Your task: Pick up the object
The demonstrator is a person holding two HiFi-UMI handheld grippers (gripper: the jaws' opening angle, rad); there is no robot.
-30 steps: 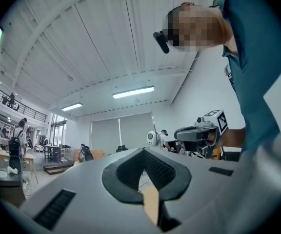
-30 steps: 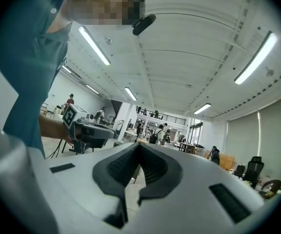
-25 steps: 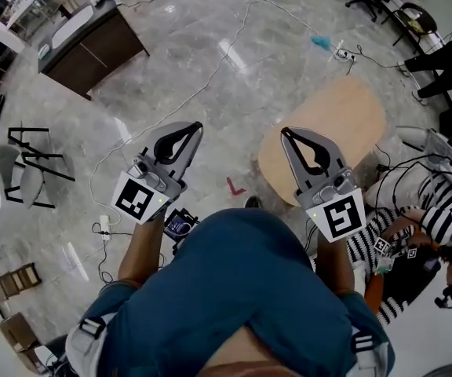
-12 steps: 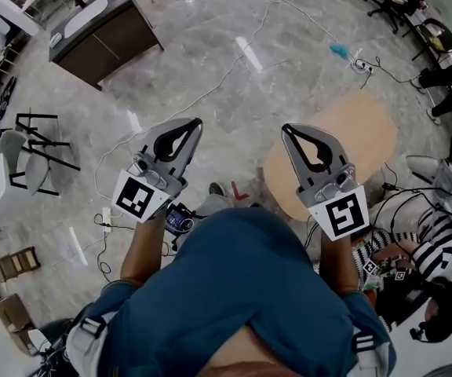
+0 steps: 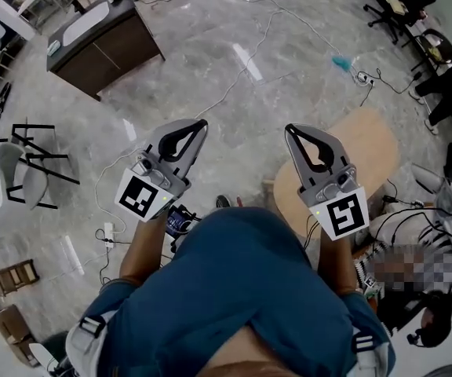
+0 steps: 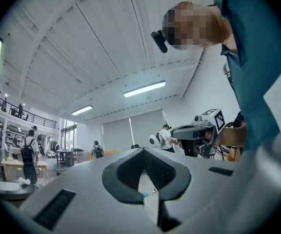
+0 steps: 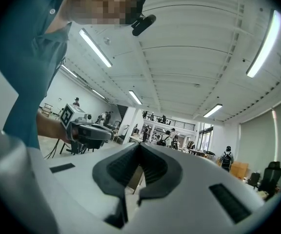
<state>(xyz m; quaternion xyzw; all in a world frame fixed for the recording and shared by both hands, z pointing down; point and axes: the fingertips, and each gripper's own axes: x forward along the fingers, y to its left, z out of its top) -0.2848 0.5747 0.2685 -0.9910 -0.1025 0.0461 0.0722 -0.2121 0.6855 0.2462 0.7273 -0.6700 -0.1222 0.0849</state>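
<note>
I see no single object that stands out as the one to pick up. In the head view my left gripper (image 5: 203, 122) and right gripper (image 5: 289, 128) are held side by side, level over the marble floor, in front of the person's blue shirt. Both have their jaws together with nothing between them. The left gripper view shows its own closed jaws (image 6: 142, 151) and the right gripper (image 6: 199, 133) off to the side. The right gripper view shows its closed jaws (image 7: 139, 144) and the left gripper (image 7: 84, 128) beside them.
A light oval wooden table (image 5: 367, 151) stands just right of the right gripper. A dark cabinet (image 5: 104, 42) is at the far left, chairs (image 5: 30, 167) at the left edge. Cables (image 5: 234, 77) run across the floor. Another person (image 5: 438, 234) sits at the right among wires.
The floor, the cabinet and the wooden table have slid across the head view as the person walks. Both grippers keep the same pose, shut and empty.
</note>
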